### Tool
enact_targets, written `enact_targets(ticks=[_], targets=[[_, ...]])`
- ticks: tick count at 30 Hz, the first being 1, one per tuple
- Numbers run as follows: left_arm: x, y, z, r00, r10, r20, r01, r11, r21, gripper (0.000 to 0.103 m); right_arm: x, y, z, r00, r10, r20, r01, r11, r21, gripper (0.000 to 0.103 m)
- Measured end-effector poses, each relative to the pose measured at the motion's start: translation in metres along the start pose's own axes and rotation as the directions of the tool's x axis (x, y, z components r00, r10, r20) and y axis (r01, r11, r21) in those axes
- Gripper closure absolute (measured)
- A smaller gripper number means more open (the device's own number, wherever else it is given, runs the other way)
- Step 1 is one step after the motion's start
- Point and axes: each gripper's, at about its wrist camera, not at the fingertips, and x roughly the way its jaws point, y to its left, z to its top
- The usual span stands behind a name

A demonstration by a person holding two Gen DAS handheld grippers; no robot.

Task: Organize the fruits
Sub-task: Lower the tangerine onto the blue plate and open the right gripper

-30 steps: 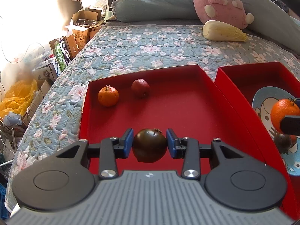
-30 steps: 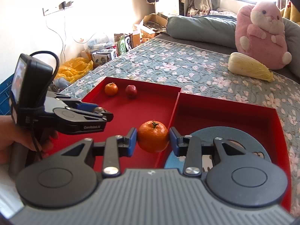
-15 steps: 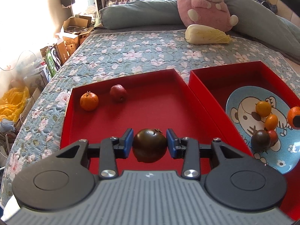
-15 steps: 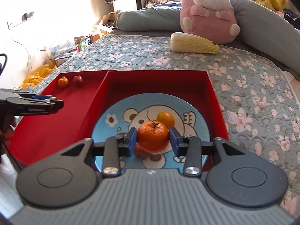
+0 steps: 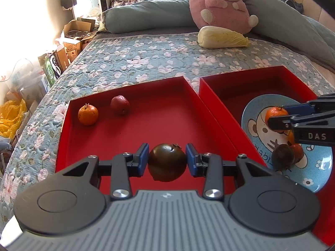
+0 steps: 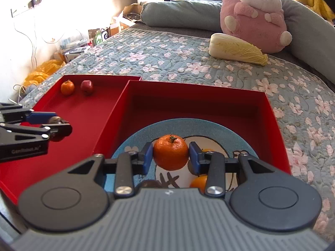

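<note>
My left gripper [image 5: 167, 160] is shut on a dark brown-green tomato [image 5: 167, 162], held above the left red tray [image 5: 159, 117]. An orange [image 5: 88, 114] and a red fruit [image 5: 120, 105] lie at that tray's far left. My right gripper [image 6: 170, 154] is shut on an orange [image 6: 170, 152] over the blue cartoon plate [image 6: 236, 138] in the right red tray [image 6: 188, 102]. The plate holds a dark tomato [image 5: 282, 156], a small red fruit [image 5: 298, 150] and small orange fruits [image 6: 199, 183]. The right gripper also shows in the left wrist view [image 5: 278, 118].
Both trays sit on a floral quilted bed [image 5: 146, 58]. A napa cabbage [image 5: 223, 40] and a pink plush rabbit [image 5: 222, 6] lie at the back with grey pillows [image 5: 146, 18]. Cardboard boxes [image 5: 71, 41] and a yellow bag [image 5: 10, 117] stand beside the bed, left.
My right gripper has carried the orange from over the tray divider to above the blue plate. My left gripper still holds the dark tomato and has swung its view rightward.
</note>
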Motion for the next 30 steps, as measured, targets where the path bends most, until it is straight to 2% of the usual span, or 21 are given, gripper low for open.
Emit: enact_targets(ticks=[7,13,23,30], targets=[[0.000,0.004,0.000,1.000,-0.008,0.010,0.008,1.000,-0.012,0.059,0.025,0.009,-0.003,0.999,-0.020,-0.041,0.019,0.999,-0.040,0.061],[-0.004,0.002,0.000,0.999,-0.015,0.029,0.015,1.000,-0.006,0.059,0.025,0.011,-0.004,0.999,-0.030,-0.040,0.028,0.999,-0.045,0.061],[-0.022,-0.011,0.009,0.995,-0.024,0.099,0.021,0.999,0.029,0.059,-0.023,0.000,-0.017,0.998,0.003,0.071,-0.007,0.999,0.049,0.057],[-0.029,-0.038,0.026,0.986,-0.097,0.137,0.095,0.995,0.020,0.059,-0.046,-0.017,-0.027,0.995,-0.021,0.102,0.010,0.994,0.109,0.055]])
